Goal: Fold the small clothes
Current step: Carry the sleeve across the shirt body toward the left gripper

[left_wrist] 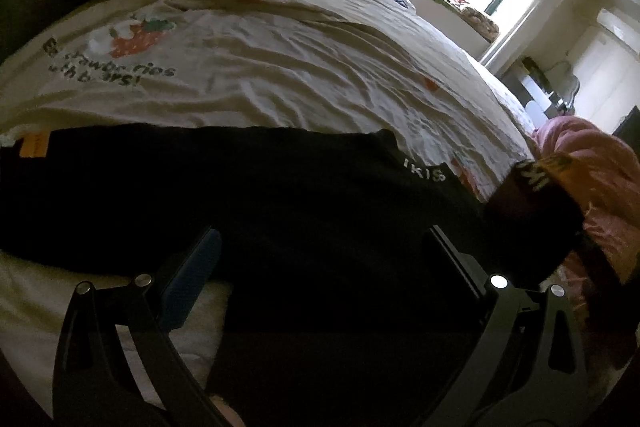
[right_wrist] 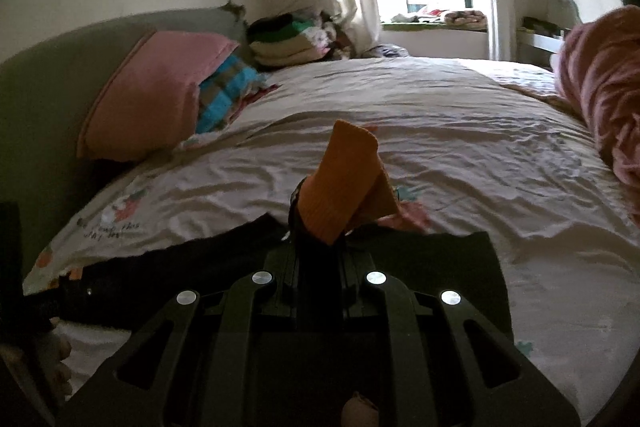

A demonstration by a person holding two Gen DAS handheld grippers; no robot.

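A long black garment (left_wrist: 248,195) with white lettering and an orange tag lies across the cream bedsheet (left_wrist: 280,67). My left gripper (left_wrist: 322,233) hovers just over its middle, jaws wide open, the blue pad (left_wrist: 192,275) on one side and black cloth spread beneath and between the fingers. My right gripper (right_wrist: 316,223) is shut on the garment's orange end (right_wrist: 344,183), which stands up out of the jaws while the black part (right_wrist: 460,267) trails below. In the left wrist view that gripper (left_wrist: 532,219) shows at the right, holding the lifted end.
A pink pillow (right_wrist: 152,95) and a blue checked cloth lean on the grey headboard. A stack of folded clothes (right_wrist: 288,39) sits at the bed's far corner. A pink blanket (right_wrist: 600,87) is heaped on the right side. A hand (right_wrist: 52,359) shows at the lower left.
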